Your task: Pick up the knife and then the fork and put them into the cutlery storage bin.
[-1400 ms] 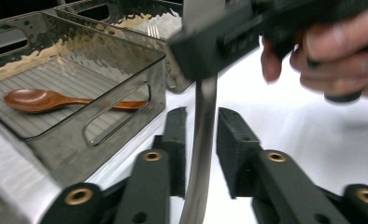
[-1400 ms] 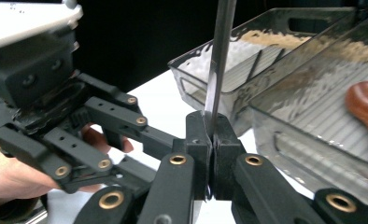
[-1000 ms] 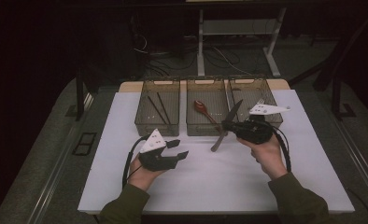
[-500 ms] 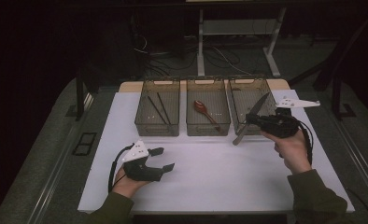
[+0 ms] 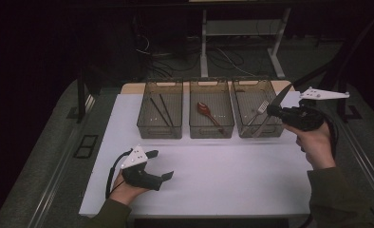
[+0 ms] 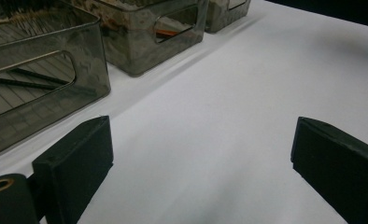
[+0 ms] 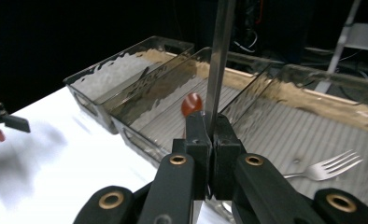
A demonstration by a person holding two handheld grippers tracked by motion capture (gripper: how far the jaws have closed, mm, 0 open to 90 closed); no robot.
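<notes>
left gripper at 7 o'clock sits low over the white table, its jaws just opened wide, nothing between them. right gripper at 2 o'clock is clamped on a knife, hanging over the right bin beside the fork. chopsticks and spoon already binned, so likely only the knife drop remains.

My left gripper is black, grey plate on top, black cable trailing; my sleeves are olive.

The knife blade's tip is cut off by the top edge.
</notes>
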